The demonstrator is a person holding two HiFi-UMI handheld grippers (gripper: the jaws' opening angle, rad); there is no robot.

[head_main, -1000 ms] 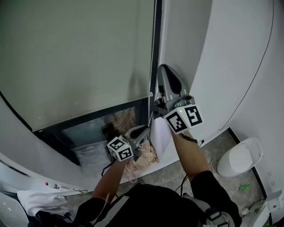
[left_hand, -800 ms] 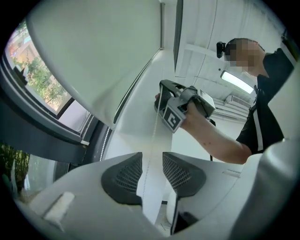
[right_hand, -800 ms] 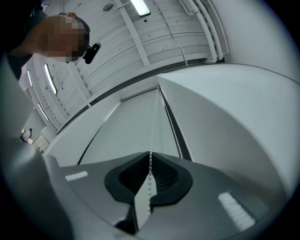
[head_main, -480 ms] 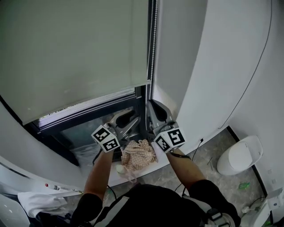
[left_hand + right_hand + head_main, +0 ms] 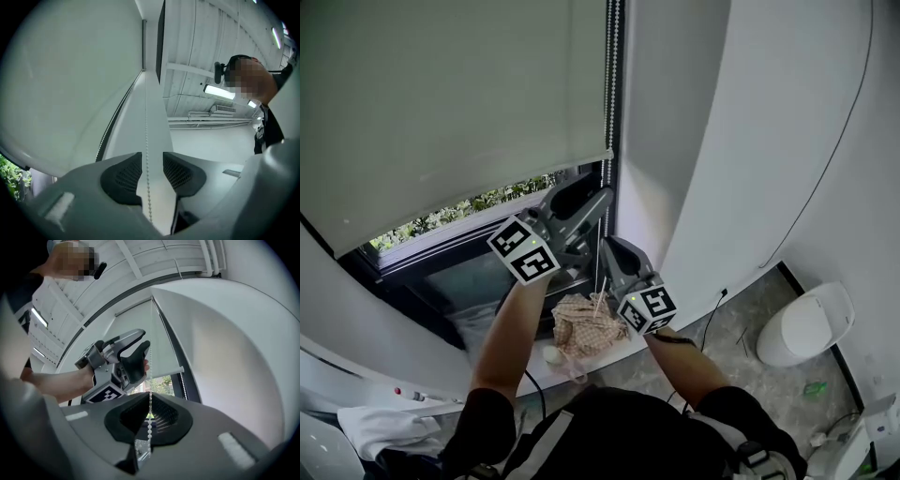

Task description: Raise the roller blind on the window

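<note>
**Right tool pinching the chain, left tool wide, blind part-way up**

Nearest, low in the head view: the left forearm (image 5: 508, 328) and the right forearm (image 5: 686, 361), both reaching away toward the window. Just past them, lying on the white ledge (image 5: 403, 352): a crumpled patterned cloth (image 5: 586, 323). Far off to the right, down on the floor: a white bin (image 5: 806, 328).

Next, above the cloth: the right tool (image 5: 609, 248), the lower of the two. Closed narrow and clamped on the bead chain (image 5: 150, 404), with beads running down into the meeting pads and dangling out beneath.

Up and left of that, a little farther: the left tool (image 5: 600, 195), tilted upward toward the blind's right edge. Just opened, and now wide at the jaws. Threaded through the gap between its dark pads (image 5: 123, 176): the same chain, close to the left pad, squeezed by neither.

Farther still: the roller blind (image 5: 459, 103), pale grey-green, drawn over the upper and larger part of the window (image 5: 478, 272). Ending in a white bottom bar (image 5: 171, 372) just beyond the left tool's tip. Below that bar: a strip of bare glass with green foliage (image 5: 161, 381) behind it and dark frame underneath. Along the blind's right edge: another run of beads rising against the dark frame. To the right of everything: a curved white wall (image 5: 741, 141).
</note>
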